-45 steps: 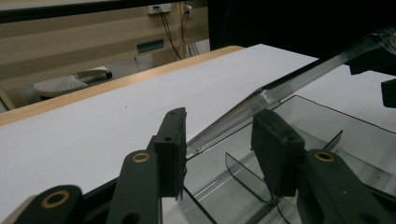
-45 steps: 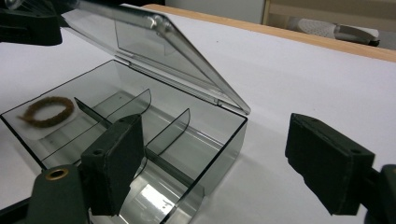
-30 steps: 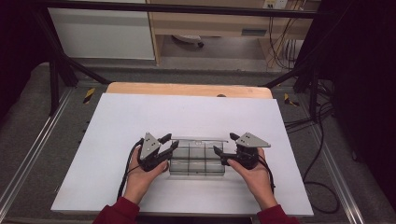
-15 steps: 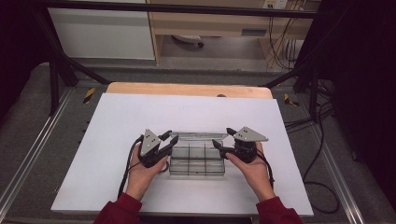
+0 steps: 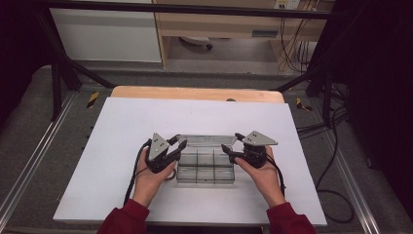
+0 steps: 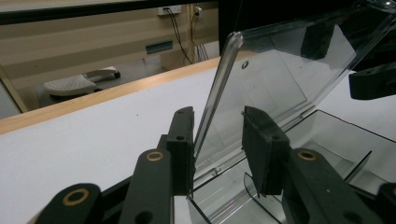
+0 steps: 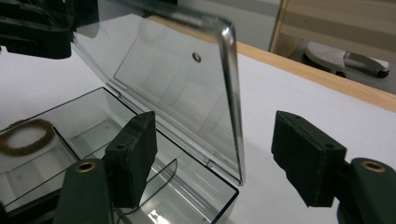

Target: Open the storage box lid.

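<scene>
On the white table (image 5: 122, 131), near its front edge, a clear compartment box (image 5: 204, 168) is sitting with its lid (image 6: 275, 79) standing raised. One compartment is holding a brown ring (image 7: 24, 136). Both grippers are flanking the box: the left gripper (image 6: 217, 140) is straddling the lid's edge with jaws apart, and the right gripper (image 7: 215, 154) is gaping wide around the opposite edge.

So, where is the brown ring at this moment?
In the right gripper view, the brown ring lies at the left, in a compartment of the clear box, below the raised lid and left of the right gripper.
</scene>
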The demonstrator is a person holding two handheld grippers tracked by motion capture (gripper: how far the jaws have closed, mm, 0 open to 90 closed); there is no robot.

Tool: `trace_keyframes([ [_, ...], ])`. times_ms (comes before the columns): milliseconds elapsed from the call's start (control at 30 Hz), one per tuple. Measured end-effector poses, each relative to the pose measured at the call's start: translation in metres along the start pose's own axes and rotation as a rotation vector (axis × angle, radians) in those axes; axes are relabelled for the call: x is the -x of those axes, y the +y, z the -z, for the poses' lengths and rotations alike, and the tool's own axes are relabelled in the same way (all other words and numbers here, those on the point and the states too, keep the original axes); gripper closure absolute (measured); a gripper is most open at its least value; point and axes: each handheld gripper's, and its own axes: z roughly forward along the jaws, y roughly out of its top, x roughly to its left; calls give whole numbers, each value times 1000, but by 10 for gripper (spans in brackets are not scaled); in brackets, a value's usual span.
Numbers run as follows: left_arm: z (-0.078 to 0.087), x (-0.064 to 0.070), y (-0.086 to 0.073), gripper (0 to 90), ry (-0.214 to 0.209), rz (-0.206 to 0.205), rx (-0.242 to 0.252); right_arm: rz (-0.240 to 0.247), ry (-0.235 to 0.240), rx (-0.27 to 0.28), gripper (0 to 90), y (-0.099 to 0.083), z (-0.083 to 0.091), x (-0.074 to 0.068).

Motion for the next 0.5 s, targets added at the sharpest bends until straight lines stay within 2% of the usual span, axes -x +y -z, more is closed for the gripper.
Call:
trace_keyframes([
  [133, -1, 0, 0, 651, 8, 1, 2, -10, 4, -10, 338, -2, -4, 3],
  [500, -5, -3, 0, 673, 15, 13, -10, -9, 29, -13, 503, -6, -12, 6],
])
